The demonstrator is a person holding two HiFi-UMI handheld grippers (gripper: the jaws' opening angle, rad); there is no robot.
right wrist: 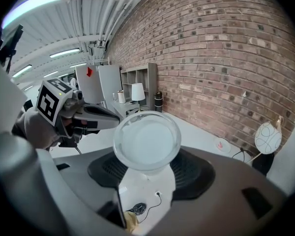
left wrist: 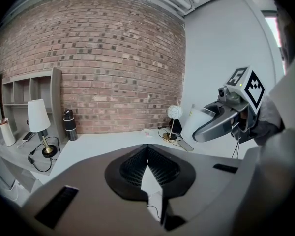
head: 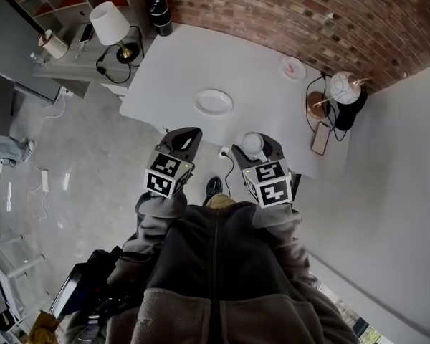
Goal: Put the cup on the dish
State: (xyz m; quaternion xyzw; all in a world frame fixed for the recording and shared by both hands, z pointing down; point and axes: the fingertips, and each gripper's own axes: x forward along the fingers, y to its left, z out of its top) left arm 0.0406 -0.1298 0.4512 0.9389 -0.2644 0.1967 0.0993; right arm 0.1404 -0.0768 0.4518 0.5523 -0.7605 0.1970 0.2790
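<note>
While the clear cup [right wrist: 146,139] sits pinched near its base in the right hand-held gripper [right wrist: 148,171], near the table [head: 265,56] edge and short of the dish [head: 213,102], it could tip or slip free. The left hand-held gripper [left wrist: 147,154] is closed, empty.

You're looking down on a white bench [head: 251,56] below a brick wall [head: 287,9]. A black bottle [head: 159,14] is standing at its far-left corner. A globe lamp [head: 342,88] & a phone [head: 320,138] are sitting near the rt edge. A shaded lamp [head: 111,24] is standing on the grey side desk [head: 72,67].
</note>
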